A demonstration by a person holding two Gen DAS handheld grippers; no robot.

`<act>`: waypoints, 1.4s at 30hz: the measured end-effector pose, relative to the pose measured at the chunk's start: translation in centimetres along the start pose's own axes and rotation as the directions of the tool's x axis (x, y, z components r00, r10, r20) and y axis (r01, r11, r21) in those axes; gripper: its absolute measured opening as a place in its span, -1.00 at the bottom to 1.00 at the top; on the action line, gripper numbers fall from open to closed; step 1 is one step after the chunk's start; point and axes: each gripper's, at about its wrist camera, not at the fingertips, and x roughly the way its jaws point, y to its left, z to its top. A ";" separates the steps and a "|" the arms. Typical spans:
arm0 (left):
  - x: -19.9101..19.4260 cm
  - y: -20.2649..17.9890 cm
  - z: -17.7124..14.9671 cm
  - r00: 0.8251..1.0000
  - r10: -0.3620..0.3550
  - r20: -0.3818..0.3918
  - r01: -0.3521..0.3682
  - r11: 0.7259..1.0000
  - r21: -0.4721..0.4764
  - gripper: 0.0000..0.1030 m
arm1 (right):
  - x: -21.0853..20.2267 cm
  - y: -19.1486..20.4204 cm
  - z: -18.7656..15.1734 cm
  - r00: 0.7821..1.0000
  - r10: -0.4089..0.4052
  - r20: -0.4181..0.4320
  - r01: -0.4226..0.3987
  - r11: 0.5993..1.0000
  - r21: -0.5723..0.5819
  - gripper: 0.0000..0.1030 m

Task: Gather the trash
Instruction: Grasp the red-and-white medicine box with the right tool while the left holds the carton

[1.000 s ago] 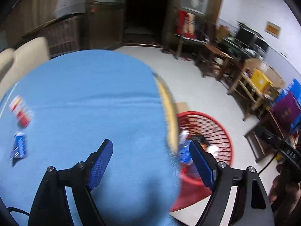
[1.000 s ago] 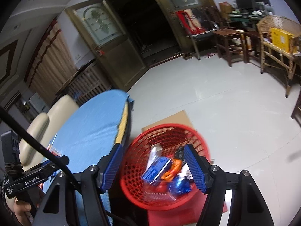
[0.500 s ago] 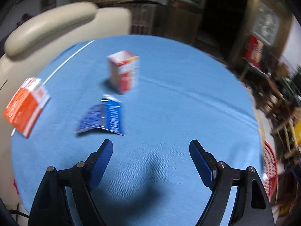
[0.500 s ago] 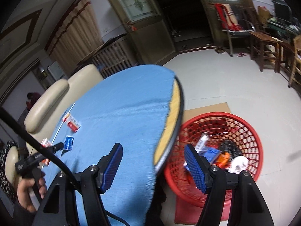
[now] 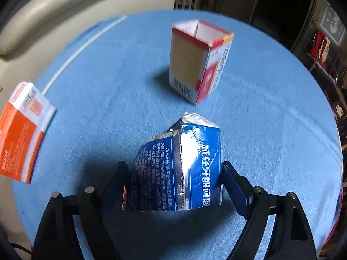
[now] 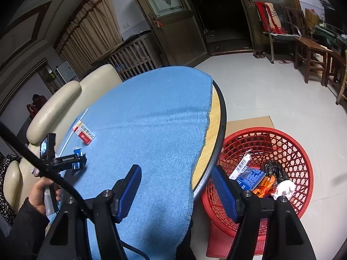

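A crushed blue carton lies on the blue tablecloth between the fingers of my left gripper; the jaws stand on both sides of it, and I cannot tell if they press it. An open red and white box stands upright behind it. An orange and white box lies at the left edge. My right gripper is open and empty above the table's near edge. The red basket holds several pieces of trash on the floor to the right. The left gripper shows small in the right wrist view.
A white straw lies on the cloth at the far left. A beige sofa stands behind the table. Cardboard lies under the basket. Wooden chairs stand at the far right of the room.
My left gripper moved forward onto the blue carton, which now sits between its fingers. My right gripper swung further left over the table, away from the basket.
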 end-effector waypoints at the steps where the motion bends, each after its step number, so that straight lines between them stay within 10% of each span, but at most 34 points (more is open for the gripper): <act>1: 0.0 0.0 -0.1 1.000 -0.003 0.012 0.003 1.000 -0.004 0.68 | 0.2 0.0 0.0 1.000 -0.001 -0.003 0.001 1.000 -0.002 0.38; 19: -3.1 2.6 -5.8 0.989 0.017 0.147 -0.008 0.998 -0.059 0.58 | 5.2 3.9 0.9 0.996 0.029 -0.085 -0.035 0.997 -0.063 0.38; 42: -3.1 8.8 -5.9 0.993 0.004 0.122 0.019 0.982 -0.187 0.58 | 21.5 28.1 2.7 0.960 0.184 -0.213 -0.265 0.847 -0.462 0.38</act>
